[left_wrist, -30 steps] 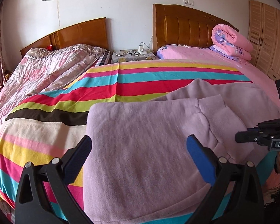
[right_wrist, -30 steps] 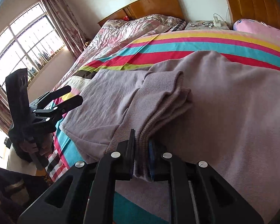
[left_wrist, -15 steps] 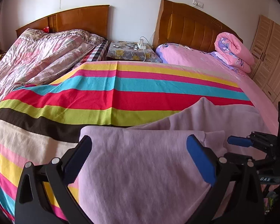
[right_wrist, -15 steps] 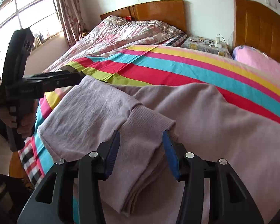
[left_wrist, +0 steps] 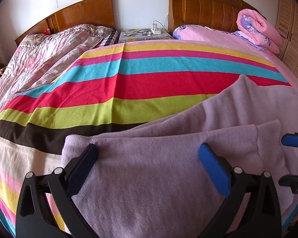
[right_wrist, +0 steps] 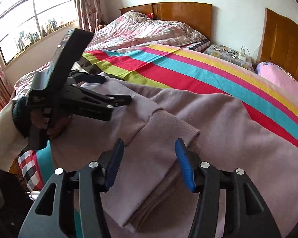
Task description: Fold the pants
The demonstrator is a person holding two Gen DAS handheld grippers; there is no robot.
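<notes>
Pants [right_wrist: 218,130] lie under opening right tool [right_wrist: 149,162].

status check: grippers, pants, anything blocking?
Left gripper open over pants. Right gripper opening, cuff between pads, not pinched. Nothing blocking.

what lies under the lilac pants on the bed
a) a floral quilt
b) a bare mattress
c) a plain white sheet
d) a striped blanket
d: the pants lie on a blanket with red, blue, green and yellow stripes, seen in both views.
</notes>
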